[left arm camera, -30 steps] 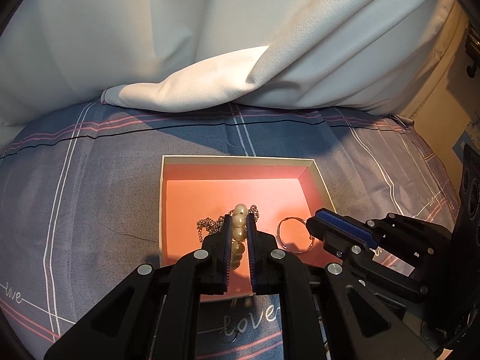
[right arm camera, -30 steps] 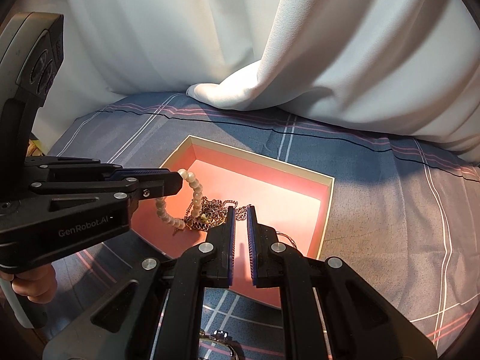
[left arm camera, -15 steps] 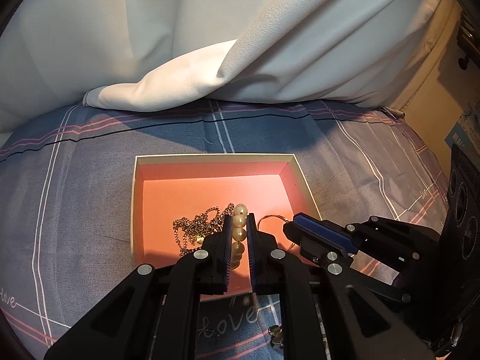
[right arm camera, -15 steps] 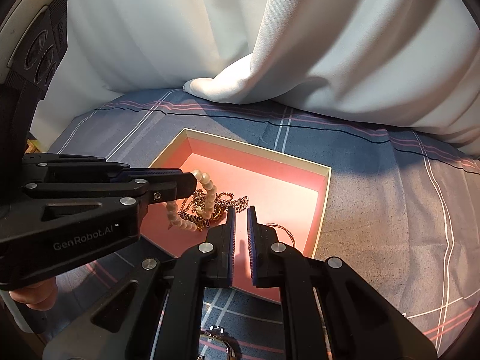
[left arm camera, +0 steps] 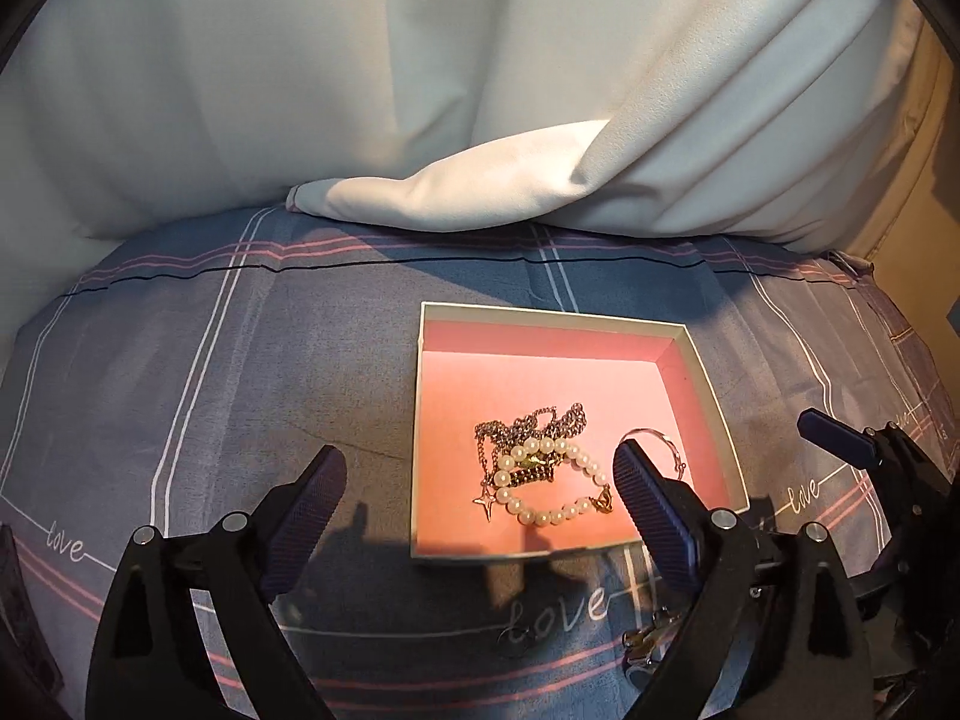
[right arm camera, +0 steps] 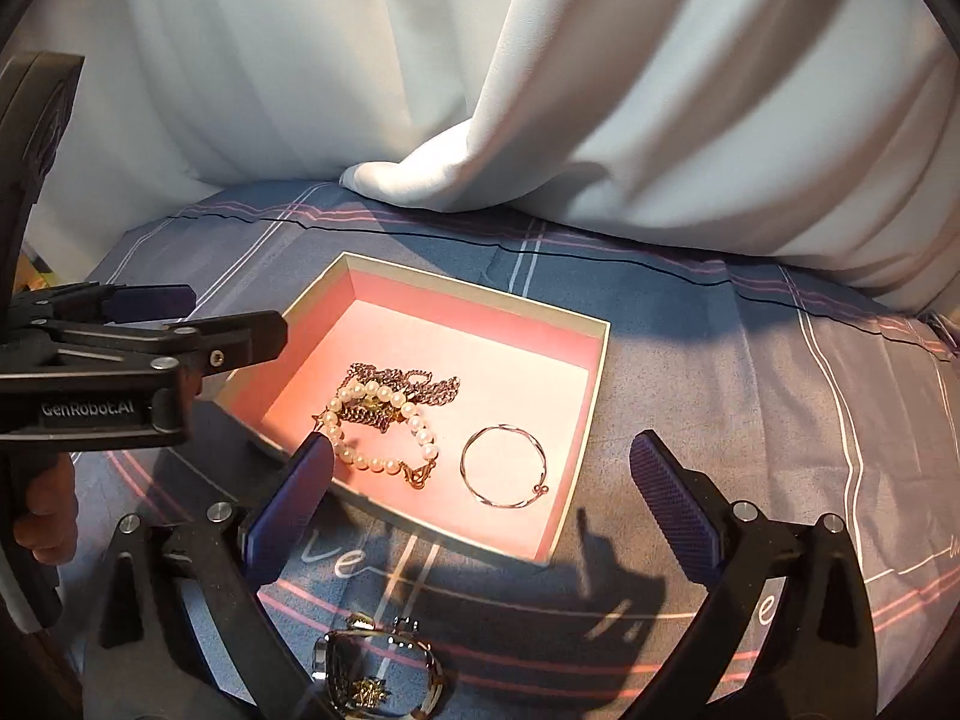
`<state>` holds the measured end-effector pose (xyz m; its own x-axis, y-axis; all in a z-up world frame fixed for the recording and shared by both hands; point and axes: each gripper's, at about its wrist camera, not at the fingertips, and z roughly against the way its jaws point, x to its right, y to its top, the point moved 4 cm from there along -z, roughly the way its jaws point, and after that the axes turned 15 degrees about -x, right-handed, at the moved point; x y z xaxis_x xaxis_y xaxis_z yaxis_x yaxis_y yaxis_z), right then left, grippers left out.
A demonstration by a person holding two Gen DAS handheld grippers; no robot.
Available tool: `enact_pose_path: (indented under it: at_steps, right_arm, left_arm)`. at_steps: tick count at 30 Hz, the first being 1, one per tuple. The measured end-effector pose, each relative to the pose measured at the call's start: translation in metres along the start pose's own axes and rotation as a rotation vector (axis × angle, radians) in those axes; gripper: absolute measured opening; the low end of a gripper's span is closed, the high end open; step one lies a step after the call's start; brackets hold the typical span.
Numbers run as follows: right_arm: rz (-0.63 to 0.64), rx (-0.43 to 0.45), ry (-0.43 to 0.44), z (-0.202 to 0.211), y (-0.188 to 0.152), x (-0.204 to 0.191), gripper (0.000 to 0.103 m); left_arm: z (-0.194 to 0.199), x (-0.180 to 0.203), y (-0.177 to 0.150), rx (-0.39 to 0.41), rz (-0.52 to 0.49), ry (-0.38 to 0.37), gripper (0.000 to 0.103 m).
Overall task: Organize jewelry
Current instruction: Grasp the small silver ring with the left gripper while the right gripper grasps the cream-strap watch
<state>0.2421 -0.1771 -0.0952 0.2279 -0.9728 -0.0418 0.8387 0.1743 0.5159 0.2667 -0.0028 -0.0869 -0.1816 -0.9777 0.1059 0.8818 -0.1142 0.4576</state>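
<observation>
A shallow box (left arm camera: 708,384) with a pink inside sits on the blue plaid cloth; it also shows in the right wrist view (right arm camera: 591,396). In it lie a pearl bracelet (left arm camera: 555,513) (right arm camera: 384,462) on a tangled chain (left arm camera: 528,426) (right arm camera: 414,396), and a thin wire bangle (right arm camera: 504,468) (left arm camera: 654,441) to the right. My left gripper (left arm camera: 477,495) is open and empty above the box's near edge. My right gripper (right arm camera: 480,480) is open and empty above the box's near right part.
More jewelry lies on the cloth in front of the box: a gold ring-like piece (right arm camera: 378,672) and small metal pieces (left arm camera: 645,642). White drapery (left arm camera: 480,90) closes off the back. The left gripper's body (right arm camera: 120,372) fills the left of the right wrist view.
My left gripper has opened and let go of the pearl bracelet, which now lies in the box. My right gripper has opened too. Both have drawn back from the box.
</observation>
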Motion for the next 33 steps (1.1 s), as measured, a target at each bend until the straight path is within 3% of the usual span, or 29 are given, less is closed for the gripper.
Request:
enact_pose_path:
  at_steps: [7, 12, 14, 20, 28, 32, 33]
  right_arm:
    - [-0.097, 0.004, 0.059, 0.015, -0.073, 0.018, 0.098]
    - [-0.111, -0.062, 0.077, 0.007, -0.105, 0.019, 0.098]
    - [-0.117, -0.082, 0.095, 0.002, -0.109, 0.017, 0.098]
    - [-0.043, -0.128, 0.171, -0.008, -0.106, -0.015, 0.098]
    - [-0.033, -0.2, 0.197, -0.043, -0.096, -0.045, 0.097]
    - [-0.006, -0.18, 0.209, -0.039, -0.098, -0.048, 0.074]
    - [-0.012, -0.18, 0.21, -0.038, -0.098, -0.045, 0.061]
  left_arm:
    - [-0.024, -0.01, -0.074, -0.107, -0.033, 0.003, 0.088]
    - [-0.038, 0.0, -0.099, -0.132, -0.078, 0.012, 0.088]
    - [-0.041, 0.006, -0.1, -0.136, -0.093, 0.003, 0.088]
    - [-0.046, 0.016, -0.098, -0.118, -0.144, 0.072, 0.088]
    - [-0.044, -0.01, -0.103, -0.145, -0.038, 0.046, 0.086]
    - [-0.041, -0.008, -0.103, -0.135, -0.053, 0.038, 0.086]
    - [-0.042, -0.006, -0.103, -0.135, -0.058, 0.035, 0.086]
